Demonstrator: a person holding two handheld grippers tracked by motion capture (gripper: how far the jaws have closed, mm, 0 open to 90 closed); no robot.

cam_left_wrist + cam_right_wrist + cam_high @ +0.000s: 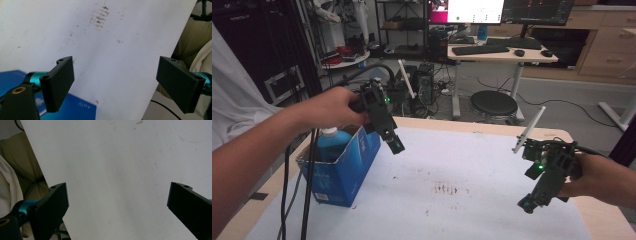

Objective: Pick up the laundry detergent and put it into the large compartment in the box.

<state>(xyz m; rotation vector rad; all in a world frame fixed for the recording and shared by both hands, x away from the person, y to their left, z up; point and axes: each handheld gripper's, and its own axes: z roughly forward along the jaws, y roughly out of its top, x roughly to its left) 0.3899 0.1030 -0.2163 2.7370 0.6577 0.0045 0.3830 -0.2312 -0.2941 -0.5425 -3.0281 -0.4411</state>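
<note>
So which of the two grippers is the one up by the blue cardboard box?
The left gripper: it hangs over the right edge of the blue cardboard box holding a blue bottle. The right gripper is across the white table sheet, away from it.

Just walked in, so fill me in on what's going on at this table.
A person holds a pair of tongs in each hand over a table covered with a white sheet. The left tongs hang open and empty beside a blue box at the table's left edge, which holds a blue bottle with a white cap. The right tongs are also open and empty, low near the right edge. Nothing is gripped at this moment.
</note>
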